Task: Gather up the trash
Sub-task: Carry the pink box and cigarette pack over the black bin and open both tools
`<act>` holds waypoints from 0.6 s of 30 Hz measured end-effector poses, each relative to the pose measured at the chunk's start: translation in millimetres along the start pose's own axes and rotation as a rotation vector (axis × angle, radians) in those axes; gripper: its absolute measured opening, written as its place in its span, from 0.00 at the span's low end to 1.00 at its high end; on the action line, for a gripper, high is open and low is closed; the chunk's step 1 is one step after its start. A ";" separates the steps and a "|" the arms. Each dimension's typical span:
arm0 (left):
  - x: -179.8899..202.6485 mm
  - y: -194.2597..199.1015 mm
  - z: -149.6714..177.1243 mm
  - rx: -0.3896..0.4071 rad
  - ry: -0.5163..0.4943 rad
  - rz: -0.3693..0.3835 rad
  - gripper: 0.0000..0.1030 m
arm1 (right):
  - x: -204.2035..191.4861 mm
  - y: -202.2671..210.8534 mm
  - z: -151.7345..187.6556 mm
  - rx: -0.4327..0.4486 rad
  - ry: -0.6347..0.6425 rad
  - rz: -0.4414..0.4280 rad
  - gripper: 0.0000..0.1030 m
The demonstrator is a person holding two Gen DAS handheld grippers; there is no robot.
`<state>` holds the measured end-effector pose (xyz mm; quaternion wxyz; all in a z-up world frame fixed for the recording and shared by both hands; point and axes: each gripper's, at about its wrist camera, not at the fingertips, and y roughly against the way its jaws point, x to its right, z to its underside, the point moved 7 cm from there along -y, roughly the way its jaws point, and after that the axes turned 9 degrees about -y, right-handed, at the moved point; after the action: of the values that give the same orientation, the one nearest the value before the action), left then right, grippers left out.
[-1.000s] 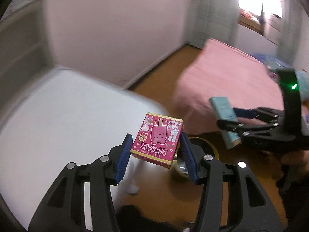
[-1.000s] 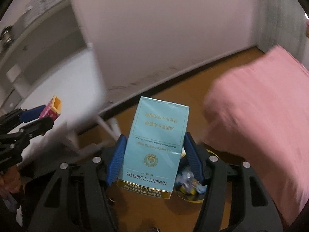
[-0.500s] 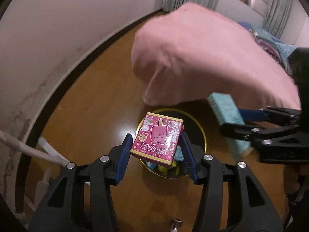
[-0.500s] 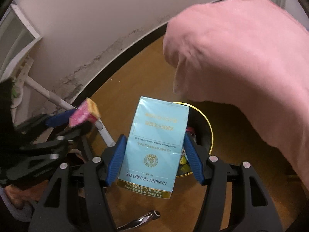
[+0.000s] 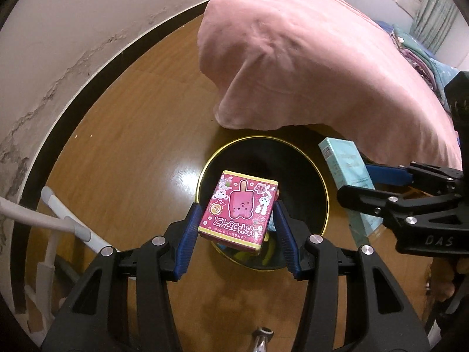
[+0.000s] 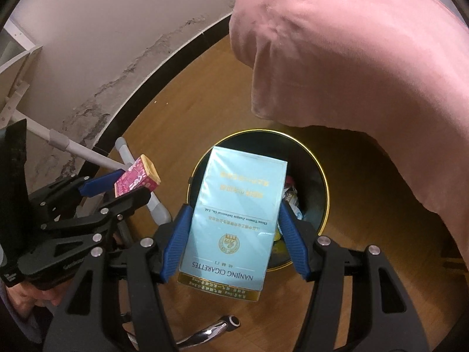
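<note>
My left gripper is shut on a pink snack box with a popsicle picture and holds it above the black bin with a gold rim. My right gripper is shut on a light blue cigarette pack and holds it over the same bin, which has wrappers inside. The right gripper and its pack show at the right of the left wrist view, beside the bin. The left gripper and its box show at the left of the right wrist view.
A pink blanket hangs over the bed edge right behind the bin. A wooden floor meets a stained wall with a dark skirting. White table legs stand at the left. A chrome chair part is below.
Both grippers have swung from the white table down over the floor and closed in on the bin. Each still holds its box.
</note>
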<state>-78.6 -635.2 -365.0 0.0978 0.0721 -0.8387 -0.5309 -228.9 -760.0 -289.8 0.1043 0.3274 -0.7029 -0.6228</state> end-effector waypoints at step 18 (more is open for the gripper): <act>13.5 -12.8 -18.1 0.004 0.029 0.052 0.48 | 8.0 -0.3 -5.9 0.011 -0.052 -0.002 0.60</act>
<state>-87.2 -659.5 -367.9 0.1236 0.0582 -0.8399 -0.5252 -231.7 -769.5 -291.0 0.0837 0.3123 -0.7086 -0.6272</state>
